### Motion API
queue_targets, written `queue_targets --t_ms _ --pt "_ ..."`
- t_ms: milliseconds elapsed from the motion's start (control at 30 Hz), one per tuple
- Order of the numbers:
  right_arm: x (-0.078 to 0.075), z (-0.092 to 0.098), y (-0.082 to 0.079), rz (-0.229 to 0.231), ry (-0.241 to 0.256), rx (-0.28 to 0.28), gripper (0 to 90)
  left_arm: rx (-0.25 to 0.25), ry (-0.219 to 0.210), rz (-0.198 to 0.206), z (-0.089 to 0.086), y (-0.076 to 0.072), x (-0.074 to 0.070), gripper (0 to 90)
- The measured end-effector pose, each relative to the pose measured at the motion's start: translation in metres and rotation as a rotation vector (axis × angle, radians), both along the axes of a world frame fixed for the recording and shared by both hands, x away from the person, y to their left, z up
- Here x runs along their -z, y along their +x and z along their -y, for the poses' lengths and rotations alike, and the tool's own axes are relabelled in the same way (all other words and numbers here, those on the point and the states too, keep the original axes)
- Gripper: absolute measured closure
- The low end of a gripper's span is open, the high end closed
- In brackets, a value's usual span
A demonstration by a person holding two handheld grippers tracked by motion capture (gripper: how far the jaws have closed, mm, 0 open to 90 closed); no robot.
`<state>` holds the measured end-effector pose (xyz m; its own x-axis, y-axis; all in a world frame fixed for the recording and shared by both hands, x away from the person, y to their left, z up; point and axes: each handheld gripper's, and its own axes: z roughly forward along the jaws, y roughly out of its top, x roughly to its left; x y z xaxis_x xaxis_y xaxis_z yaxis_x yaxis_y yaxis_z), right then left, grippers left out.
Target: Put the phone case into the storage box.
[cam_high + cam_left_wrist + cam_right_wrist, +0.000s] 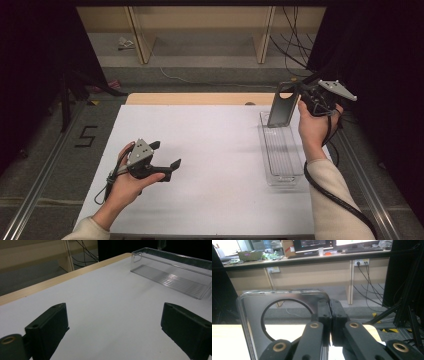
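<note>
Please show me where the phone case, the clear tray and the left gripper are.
Phone case [283, 106], high view: middle of its dark back.
Clear tray [297, 176], high view: near rim.
Left gripper [165, 154], high view: between its open fingertips.

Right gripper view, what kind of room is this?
Probably a lab or office workroom. A long desk carries monitors, wall sockets feed loose cables, and the right gripper holds a phone case over a test table.
</note>
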<state>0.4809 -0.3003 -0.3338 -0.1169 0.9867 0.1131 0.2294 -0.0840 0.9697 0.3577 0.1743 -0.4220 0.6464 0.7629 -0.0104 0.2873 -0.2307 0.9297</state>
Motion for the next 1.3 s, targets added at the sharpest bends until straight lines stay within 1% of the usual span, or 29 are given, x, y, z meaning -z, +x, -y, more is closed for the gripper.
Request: queue_targets --t_ms 233,667,900,1300 --pt "-0.001 -0.002 0.003 0.002 -0.010 0.003 88.3 -0.004 -0.003 0.000 -0.002 0.000 -0.001 6.9" --pt "0.001 -0.004 0.007 -0.014 -0.019 0.014 88.4 -0.001 -0.003 -0.006 -0.001 0.000 0.001 7.1" --pt "-0.002 -0.006 0.011 -0.020 -0.036 0.019 88.3 0.003 -0.005 -0.006 0.000 -0.001 0.001 7.1" --pt "0.001 -0.006 0.016 -0.030 -0.033 0.025 88.3 0.004 -0.005 -0.005 0.000 -0.001 0.001 7.1"
